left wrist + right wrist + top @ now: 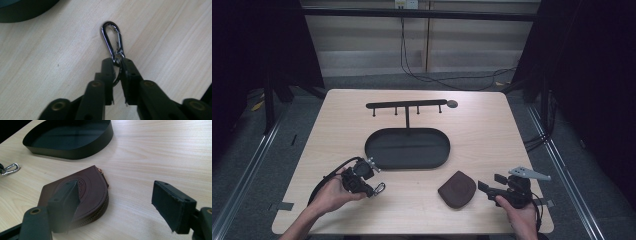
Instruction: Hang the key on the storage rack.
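A silver carabiner [112, 40] lies on the wooden table with a small ring at its near end. My left gripper [118, 62] is shut on that ring end, its two black jaws almost together. In the high view the carabiner [379, 188] sticks out to the right of the left gripper [373, 190], near the front left of the table. A brown zipped coin pouch [92, 187] lies flat on the table. My right gripper [116, 186] stands open, its left jaw over the pouch's near edge. From above, the right gripper [489, 182] sits just right of the pouch [457, 189].
A black oval tray [372, 145] sits mid-table, with its wall [75, 151] seen beyond the pouch. Behind it stands a black rack with several hooks [407, 105]. Bare wood lies between the two hands. Black curtains and a cable are beyond the table.
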Demonstrator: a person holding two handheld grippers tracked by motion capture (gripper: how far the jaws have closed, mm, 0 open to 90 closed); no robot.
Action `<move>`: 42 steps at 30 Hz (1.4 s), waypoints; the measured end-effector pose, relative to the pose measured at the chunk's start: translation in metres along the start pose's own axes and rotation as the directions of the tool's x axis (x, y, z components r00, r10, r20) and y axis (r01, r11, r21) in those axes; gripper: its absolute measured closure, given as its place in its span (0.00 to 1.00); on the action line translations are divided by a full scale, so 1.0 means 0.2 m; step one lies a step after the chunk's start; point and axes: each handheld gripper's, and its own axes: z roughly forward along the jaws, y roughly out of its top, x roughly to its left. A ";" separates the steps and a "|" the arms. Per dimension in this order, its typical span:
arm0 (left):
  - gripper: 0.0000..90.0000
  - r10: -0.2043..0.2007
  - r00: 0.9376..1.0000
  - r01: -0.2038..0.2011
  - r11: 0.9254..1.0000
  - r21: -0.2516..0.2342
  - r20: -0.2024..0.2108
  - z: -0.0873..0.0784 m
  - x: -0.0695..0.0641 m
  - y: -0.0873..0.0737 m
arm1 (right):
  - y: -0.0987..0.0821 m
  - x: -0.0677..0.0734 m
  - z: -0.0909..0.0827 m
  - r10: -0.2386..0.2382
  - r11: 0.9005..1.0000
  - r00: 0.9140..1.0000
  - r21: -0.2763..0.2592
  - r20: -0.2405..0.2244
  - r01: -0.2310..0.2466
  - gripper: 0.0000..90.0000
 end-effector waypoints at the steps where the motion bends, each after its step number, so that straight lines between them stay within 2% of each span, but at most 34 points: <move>1: 0.98 -0.003 1.000 0.003 1.000 0.002 -0.006 0.00 0.00 0.00 | 0.00 0.00 0.00 0.000 1.000 1.000 0.001 0.002 0.000 0.25; 2: 0.98 -0.002 1.000 0.002 1.000 0.006 -0.005 0.00 0.00 0.00 | 0.00 0.00 0.00 0.000 1.000 1.000 0.001 0.002 0.000 0.25; 3: 0.98 0.015 1.000 -0.015 1.000 0.014 -0.006 0.00 0.00 0.01 | 0.00 0.00 0.00 0.001 1.000 1.000 0.001 0.001 -0.001 0.25; 12: 0.99 -0.005 1.000 0.005 0.999 0.052 -0.001 0.00 0.00 0.02 | 0.00 0.00 0.00 0.000 1.000 1.000 0.000 0.000 0.000 0.25; 16: 0.99 -0.013 1.000 0.013 0.999 0.053 0.001 -0.01 0.01 0.02 | 0.00 0.00 0.00 -0.001 1.000 1.000 0.001 0.000 0.001 0.25; 17: 0.99 -0.009 1.000 0.009 0.998 0.056 0.010 -0.02 0.01 0.02 | 0.00 0.00 0.00 -0.001 1.000 1.000 0.001 -0.001 0.001 0.25; 21: 0.99 -0.017 1.000 0.017 0.998 0.061 0.003 -0.07 0.01 0.03 | 0.00 0.00 0.00 -0.002 1.000 1.000 0.002 0.000 0.002 0.25; 23: 0.99 -0.014 1.000 0.015 0.998 0.065 -0.013 -0.10 0.01 0.03 | 0.00 0.00 0.00 -0.002 1.000 1.000 0.001 -0.002 0.002 0.25; 26: 0.99 -0.015 1.000 0.015 0.997 0.070 0.002 -0.14 0.01 0.04 | 0.00 0.00 0.00 -0.001 1.000 1.000 0.004 -0.002 0.001 0.25; 34: 0.99 -0.020 1.000 0.020 0.997 0.071 -0.006 -0.21 0.00 0.04 | 0.00 0.00 0.00 -0.004 1.000 1.000 0.003 -0.002 0.004 0.25; 35: 0.99 -0.015 1.000 0.017 0.997 0.070 -0.019 -0.22 0.00 0.04 | 0.00 0.00 0.00 -0.003 1.000 1.000 0.004 -0.002 0.003 0.25; 42: 0.99 0.002 1.000 -0.001 0.998 0.064 -0.016 -0.28 0.00 0.05 | 0.00 0.01 0.00 -0.010 1.000 1.000 0.008 -0.005 0.010 0.25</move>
